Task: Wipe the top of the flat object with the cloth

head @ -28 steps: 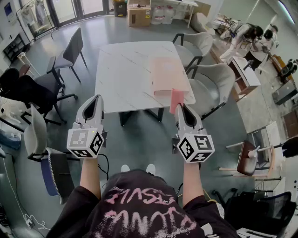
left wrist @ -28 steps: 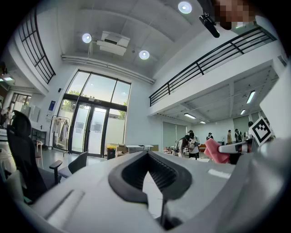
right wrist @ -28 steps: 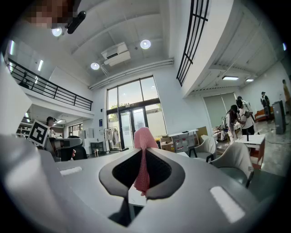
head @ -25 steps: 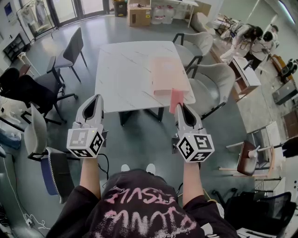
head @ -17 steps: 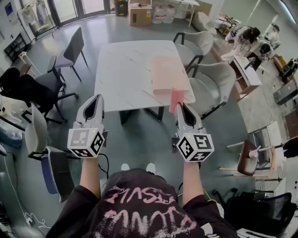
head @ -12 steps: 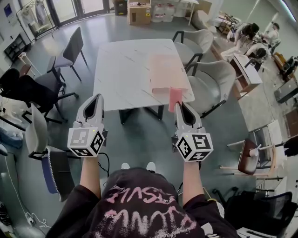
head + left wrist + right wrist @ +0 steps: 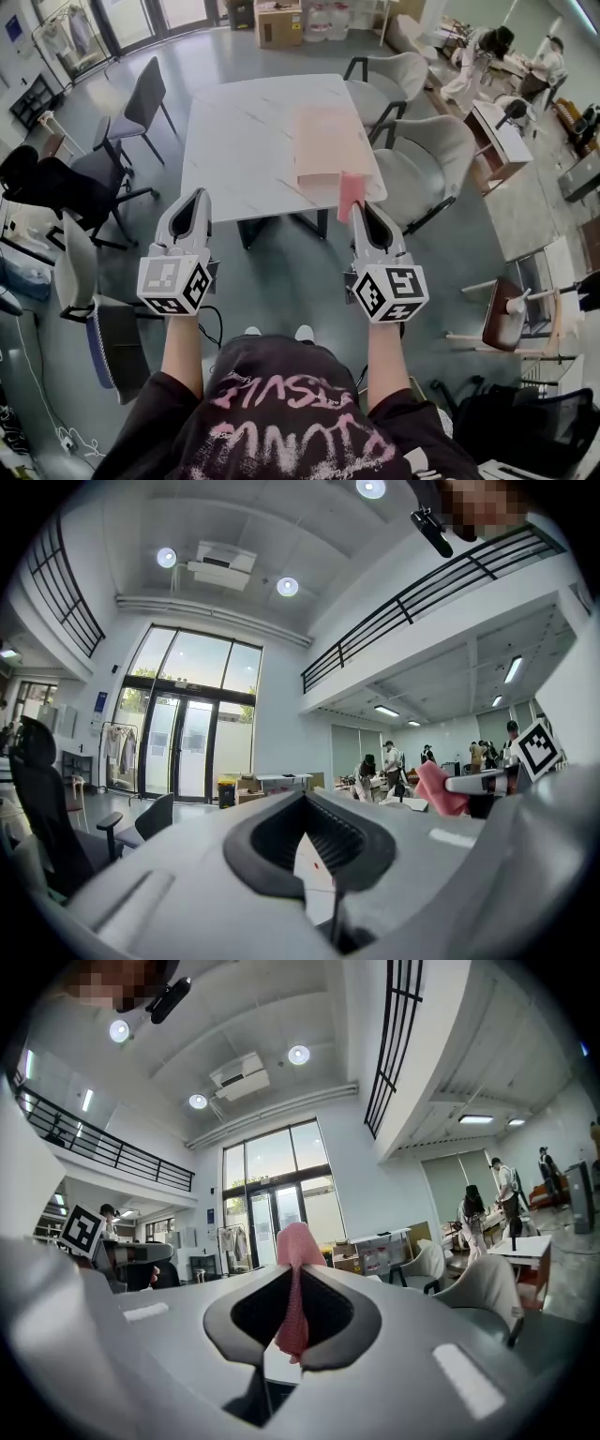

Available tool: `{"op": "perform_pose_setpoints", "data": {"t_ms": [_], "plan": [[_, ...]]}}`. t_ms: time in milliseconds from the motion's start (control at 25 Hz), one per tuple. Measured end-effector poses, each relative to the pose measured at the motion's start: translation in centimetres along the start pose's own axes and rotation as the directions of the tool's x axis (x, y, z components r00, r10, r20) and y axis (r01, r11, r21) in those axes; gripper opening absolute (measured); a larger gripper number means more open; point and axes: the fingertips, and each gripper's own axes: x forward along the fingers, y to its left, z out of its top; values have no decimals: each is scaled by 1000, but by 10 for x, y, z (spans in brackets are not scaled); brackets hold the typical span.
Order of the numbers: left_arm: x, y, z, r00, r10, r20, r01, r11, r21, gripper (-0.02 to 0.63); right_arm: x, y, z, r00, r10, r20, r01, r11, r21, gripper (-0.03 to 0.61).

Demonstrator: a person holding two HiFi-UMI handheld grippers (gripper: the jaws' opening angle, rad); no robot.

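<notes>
Standing at the near side of a white marble-patterned rectangular table [image 7: 234,141], a person holds both grippers in the air short of its edge. The right gripper [image 7: 362,208] has its jaws clamped on a small pink-red cloth [image 7: 351,192]. In the right gripper view the fabric runs up through the closed gap and stands above the tips in a rounded fold. The left gripper [image 7: 195,199] is level with it and well apart to the left; its jaws are pressed together with nothing between them, as the left gripper view shows.

On the right half of the table lies a pale pink flat rectangular board [image 7: 323,145], its long side running away from the person. From the head view the top of the cloth overlaps the board's near end, though whether they touch cannot be told. Two grey upholstered chairs [image 7: 427,164] stand at the table's right side, and a dark office chair [image 7: 141,98] stands at its left.
</notes>
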Motion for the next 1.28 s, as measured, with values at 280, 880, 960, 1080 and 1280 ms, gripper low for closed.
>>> {"op": "perform_pose_setpoints", "data": {"t_ms": [280, 880, 960, 1080, 1280], "plan": [[13, -26, -5, 1000, 8, -11, -7, 1000, 19, 0, -2, -26, -3, 1000, 16, 7, -16, 1000, 14, 40], [28, -50, -8, 999, 31, -20, -31, 999, 40, 0, 3, -52, -6, 998, 56, 7, -56, 998, 36, 40], [29, -49, -9, 999, 31, -20, -31, 999, 33, 0, 6, -51, -8, 998, 60, 2, -60, 998, 36, 40], [32, -47, -11, 999, 26, -19, -25, 999, 33, 0, 9, -52, -10, 998, 60, -2, -60, 997, 42, 38], [44, -40, -8, 1000, 15, 1, -15, 1000, 28, 0, 20, -57, -9, 999, 47, 2, -47, 998, 39, 38]]}}
